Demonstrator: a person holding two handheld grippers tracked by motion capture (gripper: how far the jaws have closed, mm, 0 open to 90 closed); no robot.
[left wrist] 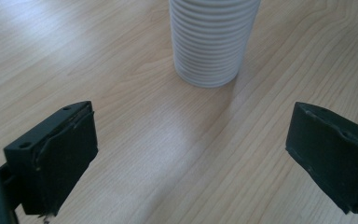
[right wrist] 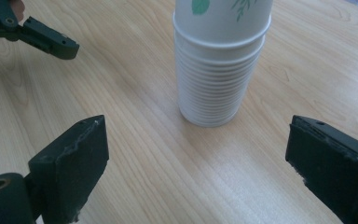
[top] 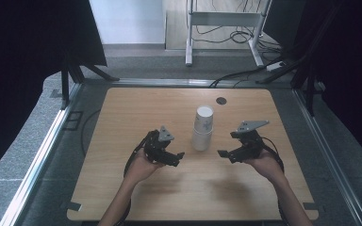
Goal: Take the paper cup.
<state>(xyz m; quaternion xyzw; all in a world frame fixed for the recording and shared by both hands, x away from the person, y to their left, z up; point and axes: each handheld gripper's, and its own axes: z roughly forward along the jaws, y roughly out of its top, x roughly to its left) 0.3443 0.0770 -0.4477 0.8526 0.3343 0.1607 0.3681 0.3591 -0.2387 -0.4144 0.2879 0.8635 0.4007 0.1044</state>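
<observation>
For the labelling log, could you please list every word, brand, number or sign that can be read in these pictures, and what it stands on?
No readable text, brand or number anywhere.
Stack of white ribbed paper cups: the top cup carries a green leaf print, a picture and not lettering.
Light wooden table: a small dark round mark near the far edge, too small to tell whether it bears writing.
Left gripper and right gripper: no markings legible.

Wooden table [top: 122, 188], grey carpet [top: 33, 136], white desk frame [top: 224, 19]

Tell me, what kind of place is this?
Probably a lab recording station: a bare wooden table in a metal frame, dark curtains around it, and cables on the floor behind.
</observation>
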